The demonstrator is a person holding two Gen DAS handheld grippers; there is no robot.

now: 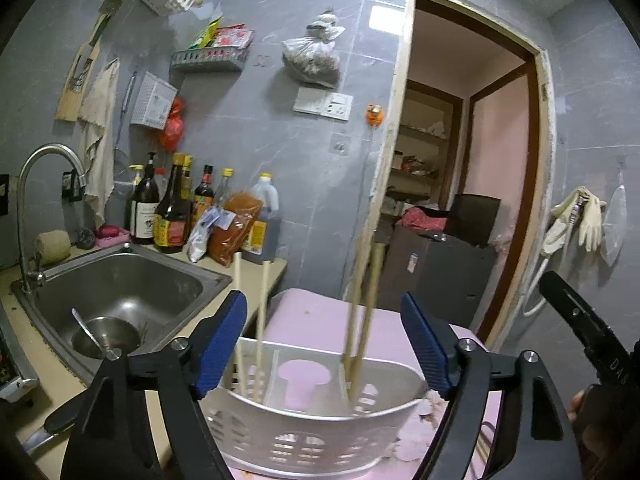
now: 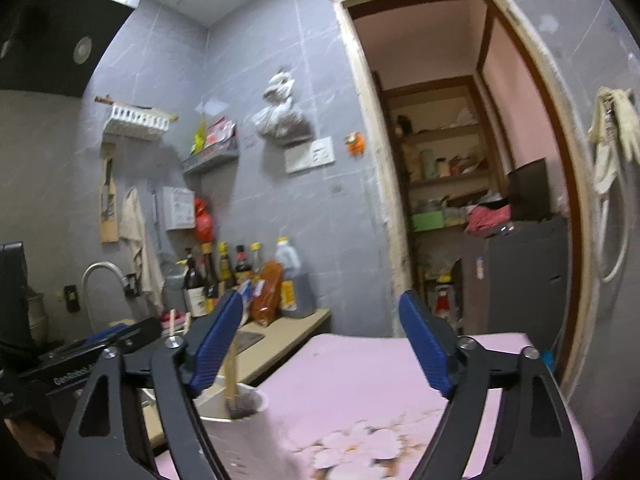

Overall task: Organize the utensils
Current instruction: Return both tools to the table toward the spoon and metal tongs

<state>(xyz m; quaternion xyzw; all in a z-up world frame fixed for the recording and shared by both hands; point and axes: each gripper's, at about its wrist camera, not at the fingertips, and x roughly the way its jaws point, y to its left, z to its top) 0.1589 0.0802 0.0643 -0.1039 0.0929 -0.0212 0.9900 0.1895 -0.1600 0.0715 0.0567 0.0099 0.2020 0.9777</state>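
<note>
With both the left tongs [image 1: 324, 344] and right tongs [image 2: 320, 344] wide and empty, the chopsticks [image 1: 362, 312] stand in the white basket [image 1: 312, 428] on the pink worktop [image 2: 360, 380] (draw back straight, so nothing tips).

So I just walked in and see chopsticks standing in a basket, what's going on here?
A person is sorting utensils with a handheld gripper in each hand. Two pairs of chopsticks already stand in the white caddy on the pink surface, one pair at each end. The left gripper and the right gripper are both open and hold nothing. A spoon lies in a bowl in the sink.
</note>
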